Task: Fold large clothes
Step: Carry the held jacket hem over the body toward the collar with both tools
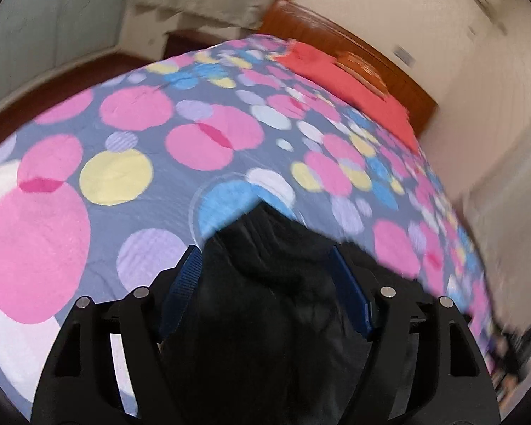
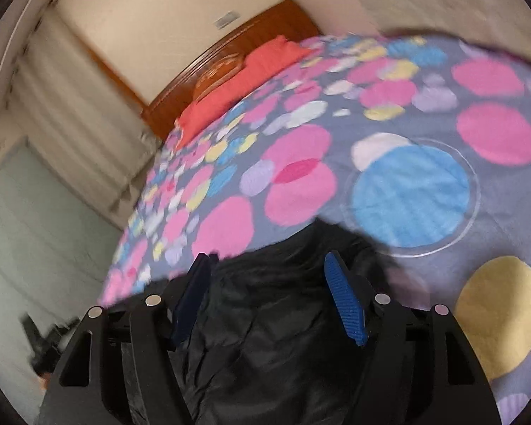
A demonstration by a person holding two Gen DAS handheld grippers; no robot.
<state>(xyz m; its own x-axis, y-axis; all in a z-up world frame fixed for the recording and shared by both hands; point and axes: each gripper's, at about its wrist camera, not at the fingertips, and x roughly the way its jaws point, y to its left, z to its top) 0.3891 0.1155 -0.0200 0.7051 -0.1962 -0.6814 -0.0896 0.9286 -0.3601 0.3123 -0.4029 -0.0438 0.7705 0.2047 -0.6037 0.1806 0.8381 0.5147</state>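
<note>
A black, slightly shiny garment [image 1: 265, 318] lies bunched on the spotted bedspread [image 1: 131, 219], and one end of it rises between the blue pads of my left gripper [image 1: 265, 251]. The jaws stand wide apart and the pads do not pinch the cloth. In the right wrist view the same black garment [image 2: 265, 336] fills the gap of my right gripper [image 2: 267, 256], whose jaws are also spread and loose around the fabric. A pointed fold of the cloth sticks out just past each pair of fingertips. Both views are blurred.
The bedspread [image 2: 407, 191] with pink, blue and yellow circles covers a large bed. A red pillow [image 1: 354, 81] lies against the wooden headboard [image 1: 389, 67] at the far end. Pale curtains [image 2: 70, 113] and walls stand beyond the bed's edges.
</note>
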